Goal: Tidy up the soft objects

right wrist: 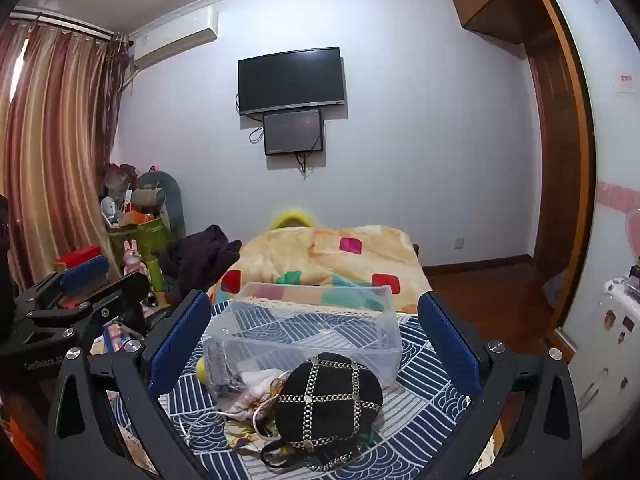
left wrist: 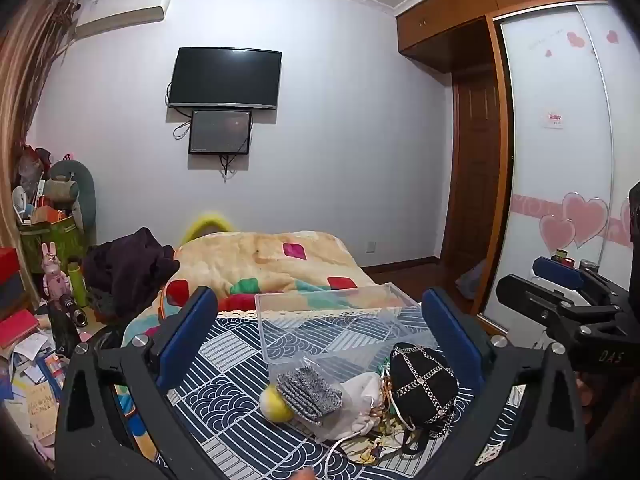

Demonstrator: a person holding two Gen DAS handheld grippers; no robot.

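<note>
Landmark: clear plastic bin (right wrist: pixel 312 332), empty, standing on the blue patterned cloth (left wrist: pixel 224 364). We read it as the intended container.

Item: black chain-trimmed cap (right wrist: pixel 326 402), just in front of the bin, nearest us.
Item: grey knitted piece (left wrist: pixel 308 390) in a clear bag, in front of the bin toward its left corner.
Item: yellow ball (left wrist: pixel 274 404), touching the grey piece, left of it.
Item: white drawstring pouch (left wrist: pixel 362 400), between the grey piece and the cap.

We judge the heap sits close to the bin for short transfers.

Left gripper (left wrist: pixel 332 332): fingers spread wide, holding nothing.
Right gripper (right wrist: pixel 316 328): fingers likewise spread, empty, framing bin and cap.
</note>
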